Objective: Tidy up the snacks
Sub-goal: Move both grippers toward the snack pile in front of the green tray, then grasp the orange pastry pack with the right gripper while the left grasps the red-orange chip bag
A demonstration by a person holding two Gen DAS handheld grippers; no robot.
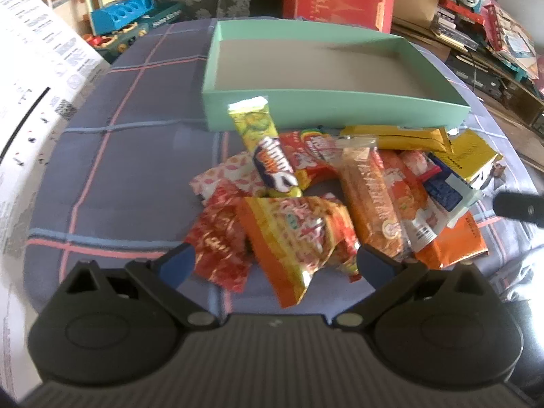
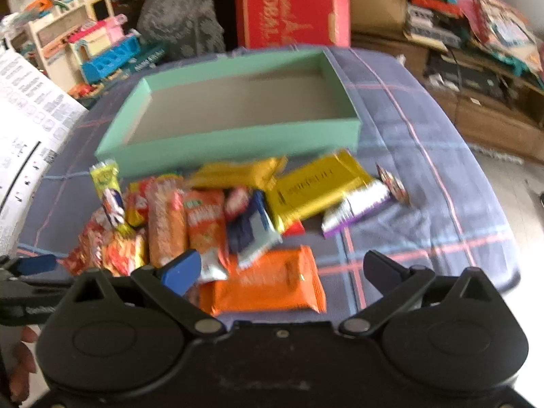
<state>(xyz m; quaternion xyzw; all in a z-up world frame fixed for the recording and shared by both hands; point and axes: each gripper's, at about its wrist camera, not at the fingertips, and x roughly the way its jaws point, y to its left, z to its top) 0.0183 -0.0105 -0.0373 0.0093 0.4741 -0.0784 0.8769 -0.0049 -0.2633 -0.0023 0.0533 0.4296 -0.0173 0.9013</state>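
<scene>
Snacks [image 1: 306,204] heaped before the bare green box [image 1: 333,102], both jaws spread.

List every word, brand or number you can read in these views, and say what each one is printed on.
"Home Kitchen": toy set behind the table.
"GLOBAL", running sideways: red box.
"TASTY BAR", partly blurred: long orange bar wrapper.
Yellow-green candy bar: brand lettering too distorted to read.
Yellow packet: dark lettering too blurred.
White printed sheet: print too small.
Other snack wrappers: blurred.
</scene>
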